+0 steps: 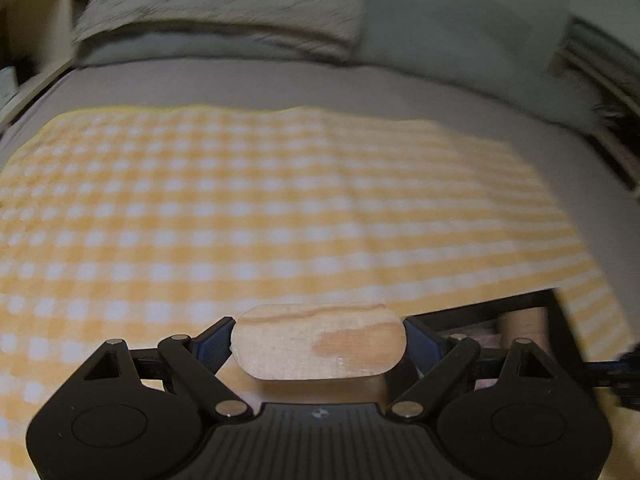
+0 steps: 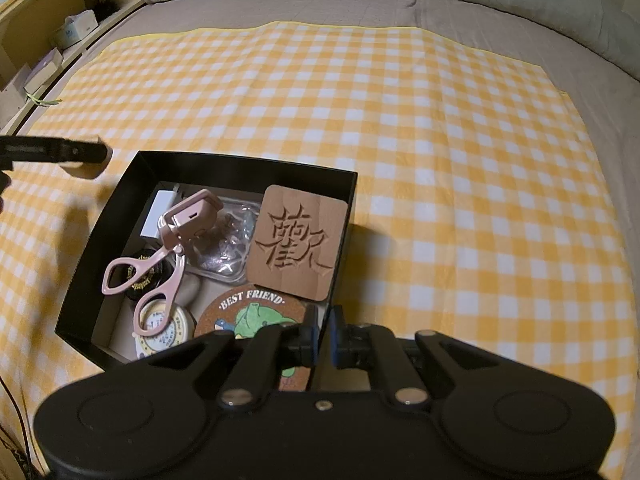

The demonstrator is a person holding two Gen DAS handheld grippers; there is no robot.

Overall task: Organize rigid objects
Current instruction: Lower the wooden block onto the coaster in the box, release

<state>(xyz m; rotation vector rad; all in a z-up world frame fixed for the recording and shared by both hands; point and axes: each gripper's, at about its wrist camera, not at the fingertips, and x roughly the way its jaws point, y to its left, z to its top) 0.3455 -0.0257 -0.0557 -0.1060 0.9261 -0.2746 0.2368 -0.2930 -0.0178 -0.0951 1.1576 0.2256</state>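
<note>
The wooden block [image 1: 320,346] is being clamped endwise between the jaws of the left gripper [image 1: 320,344], above the checked cloth [image 1: 280,200], just left of the black box [image 2: 248,168]. The right gripper [image 2: 323,336] is being kept clenched on the box's near wall. The block could be snagged on that rim or dropped onto the pink eyelash curler [image 2: 160,256]; little open room is left inside, whereas the cloth is offering plenty.

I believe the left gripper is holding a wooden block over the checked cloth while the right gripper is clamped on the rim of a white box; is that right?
Not quite: the box is black, not white, as the right wrist view shows. The rest holds: the left gripper holds the wooden block over the checked cloth, and the right gripper is clamped on the box's rim.
</note>
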